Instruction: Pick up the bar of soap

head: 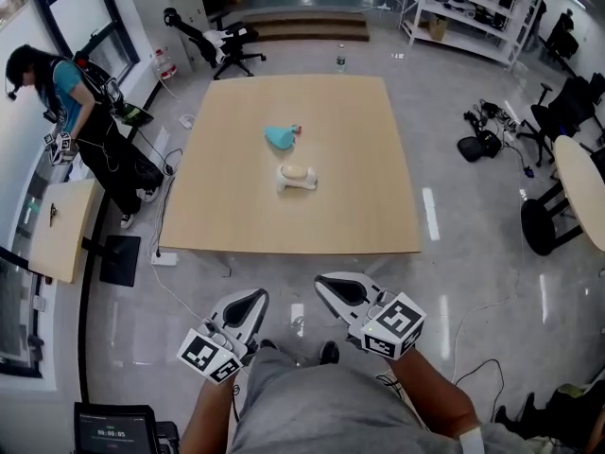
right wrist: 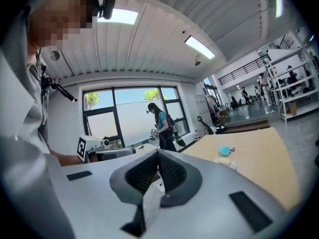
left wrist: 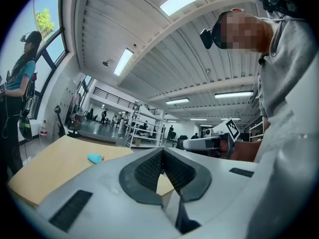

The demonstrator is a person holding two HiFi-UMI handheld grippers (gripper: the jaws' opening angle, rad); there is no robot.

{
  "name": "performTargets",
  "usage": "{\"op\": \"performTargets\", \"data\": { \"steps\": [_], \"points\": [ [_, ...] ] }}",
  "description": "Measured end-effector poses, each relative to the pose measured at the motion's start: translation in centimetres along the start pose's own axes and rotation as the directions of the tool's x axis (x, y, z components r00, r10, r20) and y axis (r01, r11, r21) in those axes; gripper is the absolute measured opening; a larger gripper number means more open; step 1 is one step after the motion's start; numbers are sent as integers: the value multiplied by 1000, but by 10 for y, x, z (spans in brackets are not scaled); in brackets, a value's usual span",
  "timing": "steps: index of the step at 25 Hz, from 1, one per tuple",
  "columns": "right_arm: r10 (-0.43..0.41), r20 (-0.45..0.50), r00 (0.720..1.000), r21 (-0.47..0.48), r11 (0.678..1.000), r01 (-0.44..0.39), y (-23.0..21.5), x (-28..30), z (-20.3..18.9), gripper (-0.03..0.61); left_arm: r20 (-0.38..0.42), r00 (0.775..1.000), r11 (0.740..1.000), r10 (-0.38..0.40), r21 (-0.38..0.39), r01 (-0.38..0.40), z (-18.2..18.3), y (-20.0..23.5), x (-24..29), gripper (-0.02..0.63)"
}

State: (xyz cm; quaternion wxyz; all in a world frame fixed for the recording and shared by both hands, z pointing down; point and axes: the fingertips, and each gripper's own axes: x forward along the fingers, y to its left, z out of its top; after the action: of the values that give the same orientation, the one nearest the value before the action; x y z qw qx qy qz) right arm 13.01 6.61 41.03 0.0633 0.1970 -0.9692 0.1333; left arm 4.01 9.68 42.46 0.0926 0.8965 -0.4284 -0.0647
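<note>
The cream bar of soap (head: 296,172) lies on a white holder (head: 285,186) near the middle of the tan table (head: 359,216). In the right gripper view the soap (right wrist: 225,160) shows small and far off. Both grippers hang well short of the table's near edge, close to the person's body. My left gripper (head: 250,300) has its jaws touching at the tips with nothing between them, as the left gripper view (left wrist: 162,151) shows. My right gripper (head: 332,286) is likewise shut and empty (right wrist: 158,154).
A teal object (head: 280,137) lies on the table just beyond the soap. A person (head: 66,102) stands at the left by the window beside a small side table (head: 61,230). Office chairs (head: 227,41), floor cables (head: 487,130), a round table (head: 581,183) and shelves (head: 473,8) surround the table.
</note>
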Motion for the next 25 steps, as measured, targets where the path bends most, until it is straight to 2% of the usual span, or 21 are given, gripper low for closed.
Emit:
{"op": "performTargets", "data": {
  "steps": [6,9,13,15,18,25],
  "points": [
    [-37,19,999,-17,999,37,-31,51,21,7,-2,1000,1000,0,-10,0,7,71,13,5],
    [-69,34,997,-18,997,69,-39,83,37,8,0,999,999,-40,1,40,23,108,20,5],
    [-112,57,992,-31,993,114,-53,98,51,7,15,995,994,-99,50,98,47,128,34,5],
    [-134,74,988,-33,990,137,-60,116,58,7,9,993,991,-119,69,118,53,150,39,5],
    [-172,75,982,-31,984,175,-70,145,65,7,8,988,987,-151,62,151,60,184,43,5],
    [-255,82,963,-22,966,258,-85,179,67,8,-5,974,972,-228,63,227,60,229,45,5]
  ]
}}
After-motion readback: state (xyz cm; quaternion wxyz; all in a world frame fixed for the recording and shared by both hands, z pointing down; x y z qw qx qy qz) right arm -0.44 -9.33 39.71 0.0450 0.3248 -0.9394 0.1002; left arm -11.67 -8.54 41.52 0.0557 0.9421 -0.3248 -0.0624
